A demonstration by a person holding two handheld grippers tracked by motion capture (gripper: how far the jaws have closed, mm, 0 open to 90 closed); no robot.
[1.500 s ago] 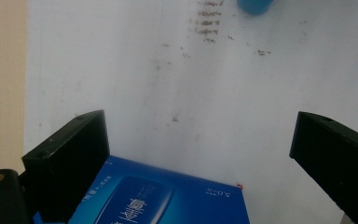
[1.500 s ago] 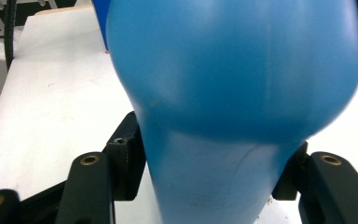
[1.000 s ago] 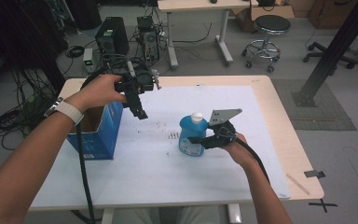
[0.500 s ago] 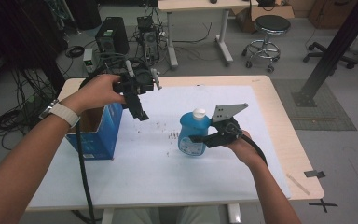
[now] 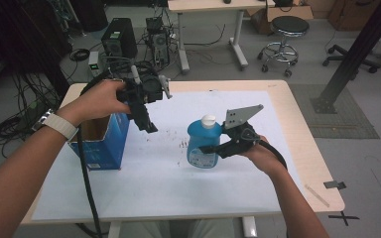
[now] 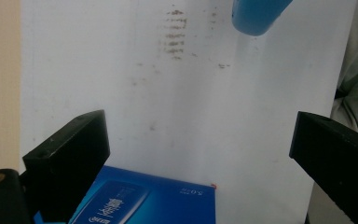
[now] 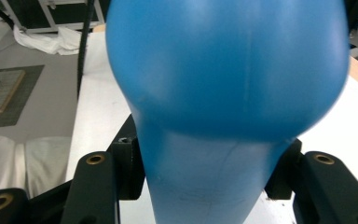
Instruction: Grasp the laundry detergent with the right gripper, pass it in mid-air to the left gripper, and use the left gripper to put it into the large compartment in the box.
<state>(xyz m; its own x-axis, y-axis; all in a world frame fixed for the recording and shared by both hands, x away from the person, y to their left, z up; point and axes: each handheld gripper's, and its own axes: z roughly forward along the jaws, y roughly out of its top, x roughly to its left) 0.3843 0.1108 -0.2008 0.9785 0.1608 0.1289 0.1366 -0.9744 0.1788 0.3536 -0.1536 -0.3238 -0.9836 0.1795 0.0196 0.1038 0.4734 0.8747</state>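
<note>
The blue bottle (image 5: 204, 146) with its white cap (image 5: 209, 120) stands upright on the white sheet (image 5: 178, 193) near the middle of the table (image 5: 307, 148), clamped at its waist between the jaws of the right gripper (image 5: 213, 148); in the right gripper view its blue body (image 7: 223, 70) narrows between the two black jaws, which press on either side of it. Compared with half a second ago, the bottle and the right hand (image 5: 260, 156) sit at much the same spot, the bottle perhaps a touch more upright. The bottle's front label is too small to read. A patch of brownish specks (image 5: 178, 141) marks the sheet just left of the bottle. Farther left and back, the left gripper (image 5: 146, 121) hangs above the sheet beside the open blue cardboard box (image 5: 104, 144), jaws spread wide with nothing between them, as before. In the left gripper view the box panel (image 6: 144, 205) carries white characters and "5.0", otherwise unreadable, and the bottle's base (image 6: 256, 16) shows at the top edge.
</note>
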